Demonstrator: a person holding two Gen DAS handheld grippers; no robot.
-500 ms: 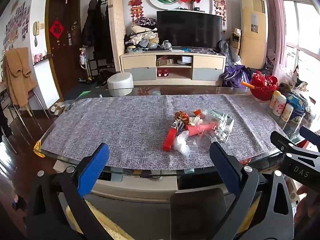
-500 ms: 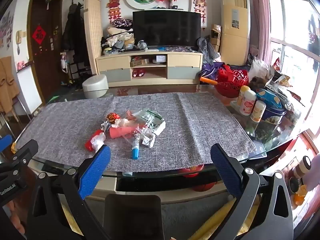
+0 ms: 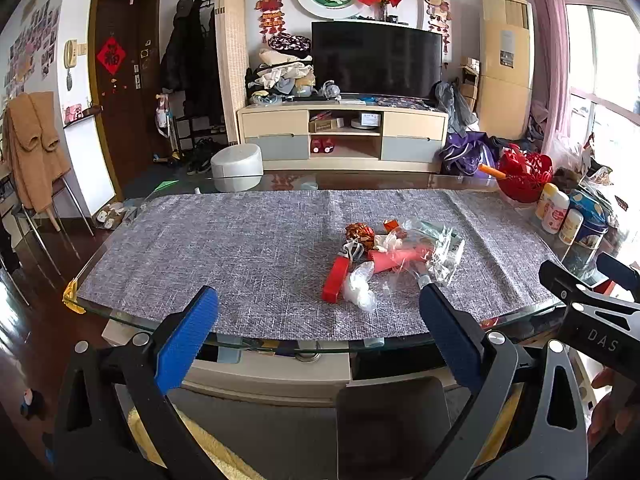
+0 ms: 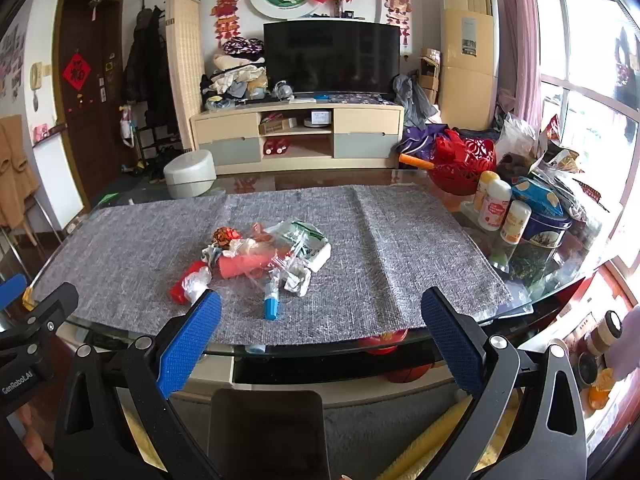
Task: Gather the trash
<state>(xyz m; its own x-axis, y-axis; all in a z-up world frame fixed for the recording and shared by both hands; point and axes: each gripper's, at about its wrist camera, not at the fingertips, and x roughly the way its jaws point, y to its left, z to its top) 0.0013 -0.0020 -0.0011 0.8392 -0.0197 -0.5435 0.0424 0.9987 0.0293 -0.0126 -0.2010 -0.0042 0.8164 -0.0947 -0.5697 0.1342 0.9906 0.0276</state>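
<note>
left gripper (image 3: 318,312) and right gripper (image 4: 320,314): both held short of the glass table (image 4: 540,312), jaws spread wide, nothing between them. trash pile (image 4: 260,258) lies mid-way on the grey table runner (image 4: 380,248), untouched.

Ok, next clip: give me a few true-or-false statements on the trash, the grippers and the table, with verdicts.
1. The trash pile lies on the grey mat. True.
2. The left gripper holds a wrapper. False: its jaws stand open and empty, short of the pile.
3. The right gripper is open. True.
4. The small blue tube stands upright. False: it lies flat.
5. The bottles sit on the mat. False: they stand beside it, on the glass table.
</note>
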